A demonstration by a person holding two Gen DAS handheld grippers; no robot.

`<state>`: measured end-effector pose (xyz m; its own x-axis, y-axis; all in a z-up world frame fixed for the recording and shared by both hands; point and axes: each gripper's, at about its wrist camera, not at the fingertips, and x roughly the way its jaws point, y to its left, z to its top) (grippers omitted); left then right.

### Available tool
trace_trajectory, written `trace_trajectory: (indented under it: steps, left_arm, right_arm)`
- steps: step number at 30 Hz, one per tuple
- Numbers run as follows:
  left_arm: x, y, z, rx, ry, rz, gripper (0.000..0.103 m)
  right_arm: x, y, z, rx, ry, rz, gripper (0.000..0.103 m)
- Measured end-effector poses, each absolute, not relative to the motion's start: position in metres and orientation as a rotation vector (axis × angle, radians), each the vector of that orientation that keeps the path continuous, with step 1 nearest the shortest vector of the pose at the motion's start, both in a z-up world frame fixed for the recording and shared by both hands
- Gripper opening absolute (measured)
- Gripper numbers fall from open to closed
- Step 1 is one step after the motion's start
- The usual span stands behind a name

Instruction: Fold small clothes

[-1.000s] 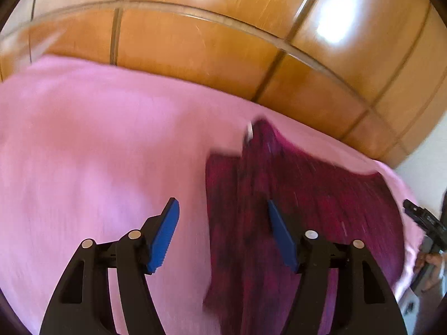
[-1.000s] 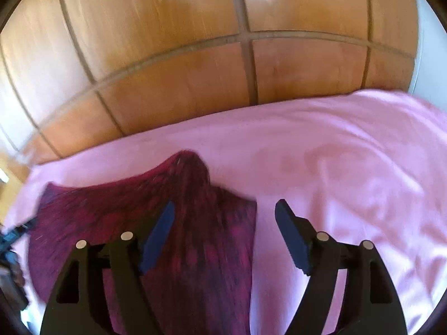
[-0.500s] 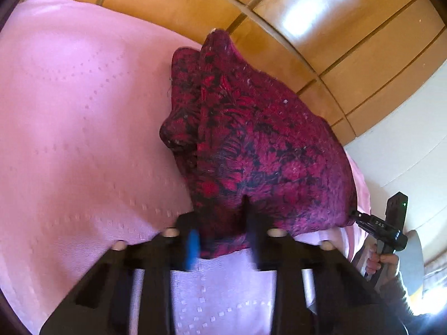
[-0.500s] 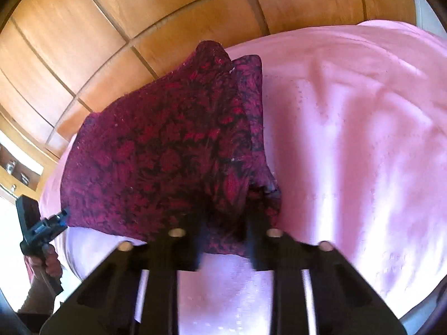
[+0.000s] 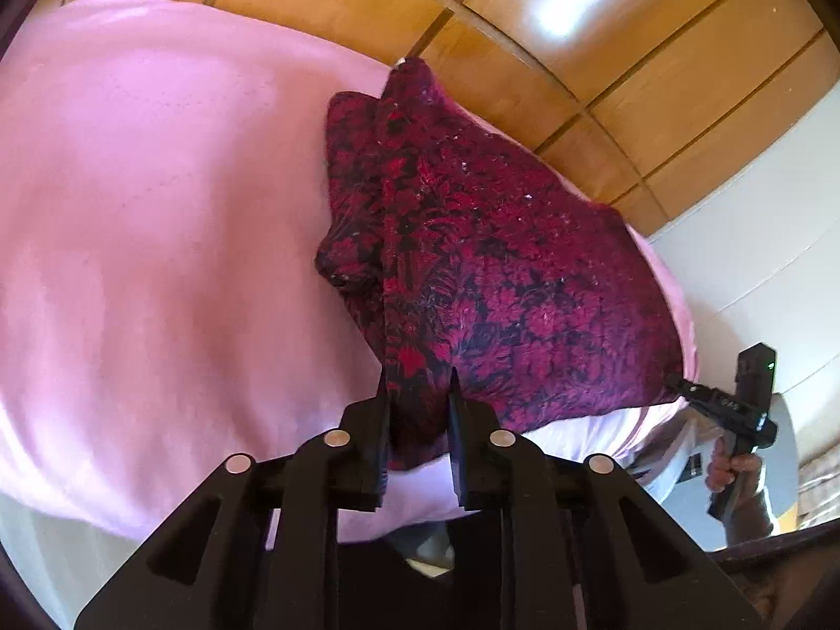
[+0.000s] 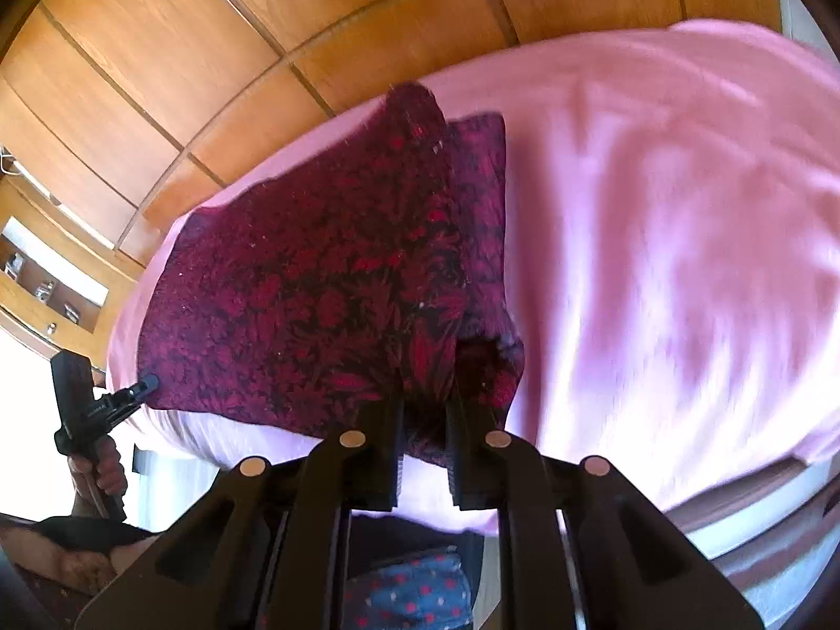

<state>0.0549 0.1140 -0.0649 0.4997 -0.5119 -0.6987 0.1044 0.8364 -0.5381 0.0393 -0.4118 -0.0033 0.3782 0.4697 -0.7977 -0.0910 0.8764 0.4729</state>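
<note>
A dark red flowered garment (image 5: 488, 262) lies on a pink bedsheet (image 5: 157, 236), its near edge lifted. My left gripper (image 5: 418, 383) is shut on its near left corner. My right gripper (image 6: 425, 388) is shut on the near right corner of the garment (image 6: 315, 304). The right gripper also shows in the left wrist view (image 5: 682, 386), pinching the far corner. The left gripper shows in the right wrist view (image 6: 142, 386) in the same way. A narrower flap of the garment (image 6: 483, 199) lies folded under along one side.
The pink sheet (image 6: 656, 236) covers the bed. A wooden panelled wall (image 5: 551, 26) stands behind the bed. A shelf niche (image 6: 47, 283) is at the left in the right wrist view. A blue dotted cloth (image 6: 415, 593) lies below the right gripper.
Both grippers went from open above the garment to shut on its near corners. They have drawn back towards the bed's near edge, pulling the garment taut between them.
</note>
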Motion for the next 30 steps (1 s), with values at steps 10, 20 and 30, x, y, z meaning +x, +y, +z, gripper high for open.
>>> trace_trajectory:
  steps: [10,20,30]
  left_arm:
    - [0.091,0.100,-0.032,-0.396,0.806,-0.341,0.029]
    - [0.149,0.070,-0.063,-0.237,0.880,-0.248,0.029]
    - [0.141,0.093,-0.035,-0.288,0.805,-0.206,0.055]
  right_arm:
    - [0.114,-0.403,0.008,0.356,0.986,0.234,0.064]
    - [0.162,-0.367,-0.024,0.135,1.050,0.150,0.015]
    - [0.156,-0.371,0.004,0.091,0.952,0.078,0.056]
